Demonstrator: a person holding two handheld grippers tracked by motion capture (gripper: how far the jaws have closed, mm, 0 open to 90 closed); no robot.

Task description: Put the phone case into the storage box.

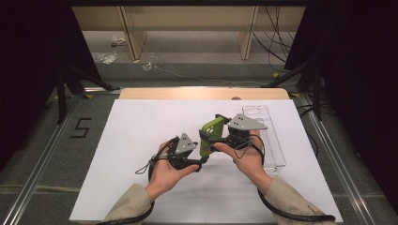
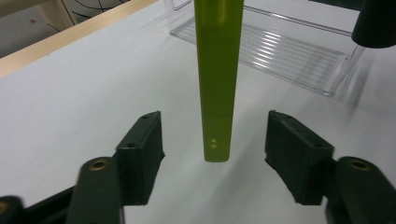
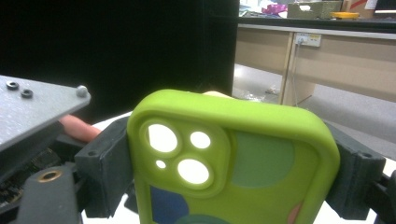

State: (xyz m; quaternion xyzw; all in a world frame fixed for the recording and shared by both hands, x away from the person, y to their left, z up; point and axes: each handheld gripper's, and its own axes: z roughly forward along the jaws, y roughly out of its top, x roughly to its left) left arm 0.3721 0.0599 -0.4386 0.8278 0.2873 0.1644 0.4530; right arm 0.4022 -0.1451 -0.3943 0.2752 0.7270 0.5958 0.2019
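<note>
Seen from the high view, a person works over a white sheet spread on the table, holding a green phone case in mid-air between the two tools, above the middle of the sheet and just left of a clear plastic tray that lies along the sheet's right side. The right gripper clamps the case by its two long sides and keeps it upright on edge, apparently so that the thin lower end is offered to the other hand. The left gripper sits just below and to the left, angled up toward that end. In the left gripper view, the case hangs edge-on between the two black jaws, which stand wide on either side with clear daylight between each pad and the green edge; this gripper holds nothing. The tray lies on the sheet beyond, probably the place the case is headed for. In the right gripper view, the case faces the camera back-first, its three lens cut-outs at upper left, and the jaws press against both side edges, a firm hold across the width that leaves the back and both ends free. The grey plate of the left gripper shows at the left edge.
</note>
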